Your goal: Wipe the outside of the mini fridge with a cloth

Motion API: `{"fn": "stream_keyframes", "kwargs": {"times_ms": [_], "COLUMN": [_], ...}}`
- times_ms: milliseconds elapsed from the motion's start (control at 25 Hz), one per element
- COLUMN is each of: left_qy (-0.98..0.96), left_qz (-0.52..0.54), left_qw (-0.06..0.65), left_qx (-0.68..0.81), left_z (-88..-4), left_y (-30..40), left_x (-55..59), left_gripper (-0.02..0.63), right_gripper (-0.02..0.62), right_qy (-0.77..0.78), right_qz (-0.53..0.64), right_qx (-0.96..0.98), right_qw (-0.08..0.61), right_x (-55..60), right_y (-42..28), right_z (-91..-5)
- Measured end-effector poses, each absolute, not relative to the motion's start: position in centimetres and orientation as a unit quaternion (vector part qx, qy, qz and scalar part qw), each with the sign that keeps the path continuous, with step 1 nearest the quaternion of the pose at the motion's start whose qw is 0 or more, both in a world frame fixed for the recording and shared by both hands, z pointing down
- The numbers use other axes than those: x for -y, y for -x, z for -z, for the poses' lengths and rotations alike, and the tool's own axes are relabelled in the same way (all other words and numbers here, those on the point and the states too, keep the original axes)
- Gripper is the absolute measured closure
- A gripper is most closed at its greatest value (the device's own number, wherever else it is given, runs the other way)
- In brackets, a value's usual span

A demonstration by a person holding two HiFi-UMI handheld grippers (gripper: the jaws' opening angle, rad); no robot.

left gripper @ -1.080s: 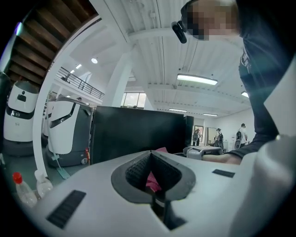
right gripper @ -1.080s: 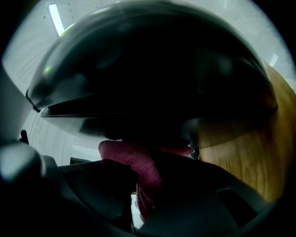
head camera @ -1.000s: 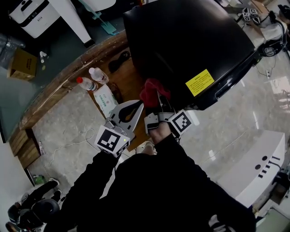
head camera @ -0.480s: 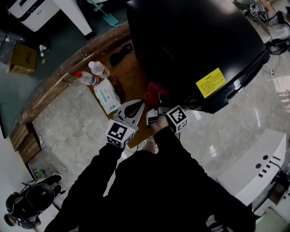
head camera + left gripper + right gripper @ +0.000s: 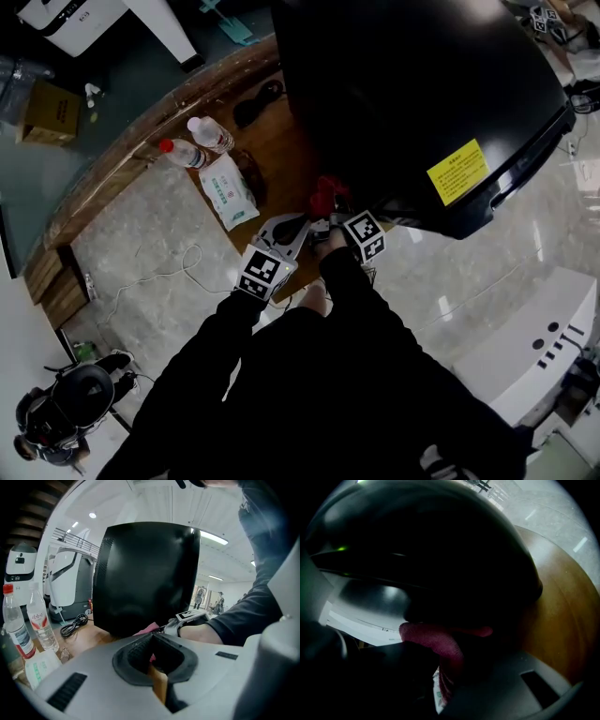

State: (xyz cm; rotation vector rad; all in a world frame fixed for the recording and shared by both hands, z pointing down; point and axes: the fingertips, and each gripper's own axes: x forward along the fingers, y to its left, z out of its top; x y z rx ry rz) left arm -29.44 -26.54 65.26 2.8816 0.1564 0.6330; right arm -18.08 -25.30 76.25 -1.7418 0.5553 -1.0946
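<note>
The black mini fridge (image 5: 412, 94) stands on a wooden table (image 5: 272, 155), with a yellow label (image 5: 457, 172) on its near edge. My right gripper (image 5: 328, 220) is shut on a red cloth (image 5: 325, 195) and holds it against the fridge's lower side. In the right gripper view the cloth (image 5: 436, 641) bulges out of the jaws against the dark fridge (image 5: 440, 550). My left gripper (image 5: 289, 230) hovers just to the left of the right one, shut and holding nothing. The left gripper view shows its jaw tips (image 5: 152, 637) pointed at the fridge (image 5: 145, 573), with the cloth (image 5: 147, 629) showing beyond them.
Two water bottles (image 5: 178, 150) (image 5: 208, 134) and a pack of wipes (image 5: 228, 190) lie on the table left of the fridge. A black cable (image 5: 72, 625) is coiled behind them. A white machine (image 5: 525, 337) stands on the marble floor at the right.
Both grippers have moved lower and farther from the head camera. The cloth has slid along the fridge's side, away from the yellow label.
</note>
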Motion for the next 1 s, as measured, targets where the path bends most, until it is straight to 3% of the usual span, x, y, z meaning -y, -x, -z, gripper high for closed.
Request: {"fn": "stream_keyframes", "kwargs": {"times_ms": [360,680,1000], "left_qy": [-0.972,-0.981,-0.988], "left_qz": [-0.213,-0.170,-0.112], "left_qw": [0.086,0.087,0.106], "left_qx": [-0.041,-0.021,-0.004], "left_z": [-65.3,-58.1,-47.9], "left_y": [30.9,32.7,34.8], "left_x": [26.8,26.2,19.1], "left_gripper": [0.600,0.600,0.600], "right_gripper": [0.538,0.540,0.545], "right_qy": [0.725,0.679,0.673], "right_qz": [0.465,0.449,0.315], "right_qx": [-0.286,-0.511,-0.650], "right_qw": [0.420,0.276,0.163], "right_x": [24.9,22.1,14.7], "right_y": [19.1,25.0,25.1], "right_z": [-78.0,-65.0,-49.7]}}
